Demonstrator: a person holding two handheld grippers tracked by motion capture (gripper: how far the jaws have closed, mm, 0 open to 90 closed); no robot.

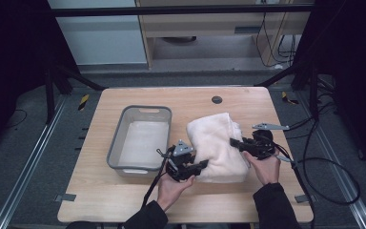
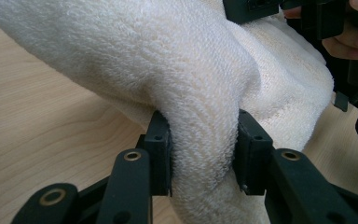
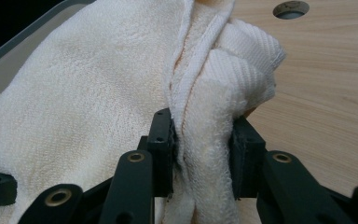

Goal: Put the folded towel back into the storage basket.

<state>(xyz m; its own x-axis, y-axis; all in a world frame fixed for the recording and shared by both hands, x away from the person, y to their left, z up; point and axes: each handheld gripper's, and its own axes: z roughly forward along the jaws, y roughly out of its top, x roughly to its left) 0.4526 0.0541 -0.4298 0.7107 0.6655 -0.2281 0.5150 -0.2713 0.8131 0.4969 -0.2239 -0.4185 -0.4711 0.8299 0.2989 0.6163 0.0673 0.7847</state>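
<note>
One overhead camera, two riding close on the hand-held grippers

The high view looks forward and down over the whole bench (image 1: 124,200) from its near edge. Each gripper view looks along its own jaws, very close to the towel (image 2: 186,70); all three share the towel and the bench top around it.

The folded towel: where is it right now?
In the high view, the folded towel lies right of the grey bin, clamped between left gripper and right gripper.
</note>
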